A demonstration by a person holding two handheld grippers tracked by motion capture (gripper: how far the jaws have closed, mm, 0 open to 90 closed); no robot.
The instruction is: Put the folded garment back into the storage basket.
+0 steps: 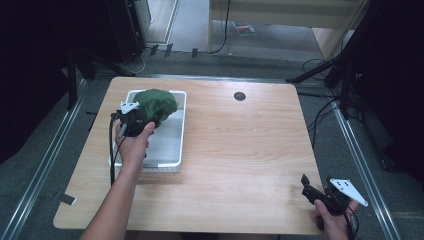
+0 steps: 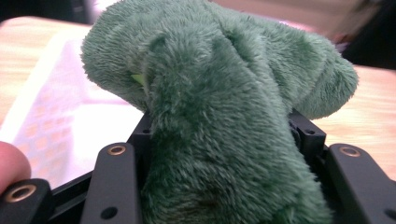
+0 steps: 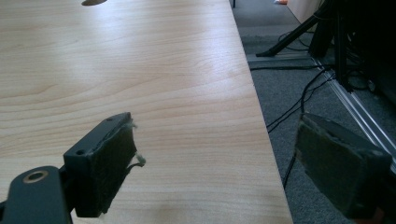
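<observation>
Now table point(image 1: 240, 150) wide, bare wood; white tray point(image 1: 182, 125) at its left. Left gripper point(image 1: 150, 121) pinches green plush toy point(image 1: 156, 103) over tray's far end. Step likely lowering toy into tray: keep grip firm, centre bulk inside rim, release only once resting. Right gripper point(image 1: 314, 190) idle, jaws spread, near table's right corner. Toy: fuzzy, soft, lobed, compressed between jaws point(image 2: 224, 154).

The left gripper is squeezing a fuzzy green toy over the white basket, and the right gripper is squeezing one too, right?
Not quite. The right gripper holds nothing: the right gripper view shows its jaws wide apart over the bare table. The left gripper does squeeze the green plush toy over the white basket.
</observation>
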